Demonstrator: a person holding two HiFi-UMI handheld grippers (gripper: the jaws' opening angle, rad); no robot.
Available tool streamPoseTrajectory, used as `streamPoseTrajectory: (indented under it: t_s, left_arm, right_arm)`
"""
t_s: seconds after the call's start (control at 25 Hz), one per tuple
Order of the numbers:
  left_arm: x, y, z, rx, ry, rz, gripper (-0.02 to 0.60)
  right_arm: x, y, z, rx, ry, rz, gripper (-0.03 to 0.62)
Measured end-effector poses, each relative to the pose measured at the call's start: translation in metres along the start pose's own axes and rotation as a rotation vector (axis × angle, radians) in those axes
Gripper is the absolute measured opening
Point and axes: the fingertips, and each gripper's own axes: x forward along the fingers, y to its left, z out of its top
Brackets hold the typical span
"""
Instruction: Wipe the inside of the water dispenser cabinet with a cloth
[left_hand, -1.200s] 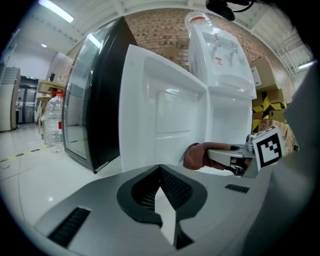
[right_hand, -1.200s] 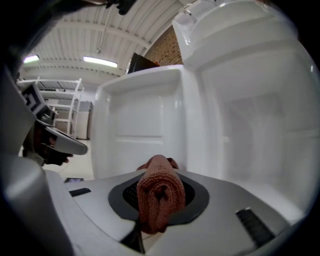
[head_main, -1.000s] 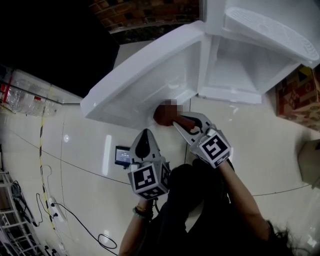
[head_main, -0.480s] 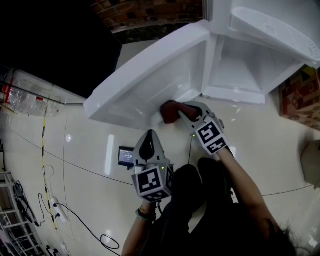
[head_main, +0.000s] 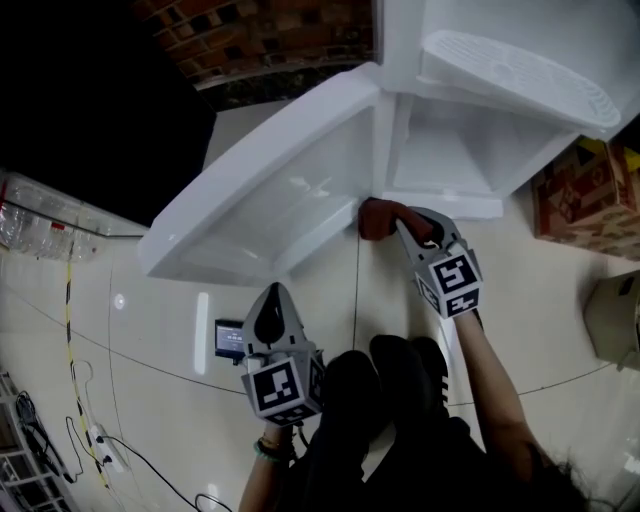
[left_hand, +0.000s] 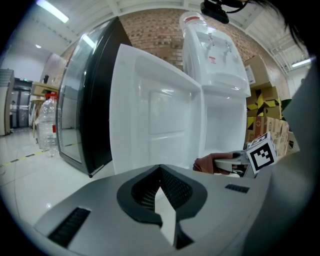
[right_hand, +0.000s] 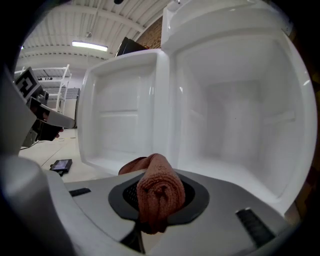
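Observation:
The white water dispenser cabinet (head_main: 445, 150) stands open, its door (head_main: 270, 195) swung out to the left. My right gripper (head_main: 397, 220) is shut on a reddish-brown cloth (head_main: 375, 217), which is held at the cabinet's lower front edge near the hinge. In the right gripper view the rolled cloth (right_hand: 157, 192) sticks out between the jaws, facing the bare white interior (right_hand: 240, 115). My left gripper (head_main: 270, 292) hangs lower down, away from the cabinet, shut with nothing in it. From the left gripper view the right gripper (left_hand: 235, 161) and the cloth (left_hand: 206, 164) show at the cabinet's foot.
A phone-like device (head_main: 229, 338) lies on the pale floor below the door. Cardboard boxes (head_main: 585, 200) stand to the right of the cabinet. Cables (head_main: 90, 440) and clear bottles (head_main: 40, 215) are at the left. A black glass-fronted appliance (left_hand: 85, 110) stands behind the door.
My right gripper has carried the cloth rightward along the door's lower edge to the cabinet's front corner. The left gripper has stayed low and shut.

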Motion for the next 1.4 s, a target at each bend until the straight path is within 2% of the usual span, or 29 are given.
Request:
streamPoseTrajectory:
  t_s: [0.08, 0.24, 0.36, 0.44, 0.52, 0.72, 0.84, 1.04, 1.28, 1.4]
  left_arm:
    - [0.002, -0.007, 0.006, 0.018, -0.012, -0.004, 0.003]
    - [0.007, -0.026, 0.007, 0.051, -0.011, -0.048, 0.003]
    - [0.012, -0.037, 0.008, 0.060, -0.017, -0.087, 0.003]
    - [0.016, -0.041, 0.008, 0.071, -0.014, -0.099, 0.003]
    - [0.021, -0.041, 0.008, 0.079, -0.008, -0.101, 0.003]
    - [0.031, -0.036, 0.011, 0.083, 0.000, -0.093, 0.003]
    - [0.037, -0.040, 0.014, 0.100, -0.001, -0.114, 0.003]
    - [0.047, -0.063, 0.022, 0.133, -0.006, -0.182, 0.003]
    - [0.065, -0.106, 0.043, 0.119, -0.038, -0.292, 0.003]
    - [0.067, -0.124, 0.051, 0.125, -0.052, -0.330, 0.003]
  right_arm:
    - [-0.015, -0.023, 0.001, 0.017, -0.019, -0.063, 0.077]
    - [-0.033, -0.094, 0.002, 0.092, -0.029, -0.236, 0.076]
    - [-0.028, -0.137, 0.007, 0.142, -0.045, -0.311, 0.075]
    - [-0.018, -0.153, 0.014, 0.150, -0.047, -0.322, 0.075]
    - [0.000, -0.157, 0.023, 0.148, -0.046, -0.298, 0.075]
    - [0.057, -0.134, 0.035, 0.136, -0.037, -0.163, 0.075]
    - [0.073, -0.127, 0.029, 0.148, -0.017, -0.143, 0.075]
    - [0.063, -0.163, 0.012, 0.147, 0.039, -0.267, 0.075]
    - [0.024, -0.218, -0.009, 0.136, 0.099, -0.439, 0.075]
    - [0.016, -0.226, -0.009, 0.124, 0.109, -0.479, 0.072]
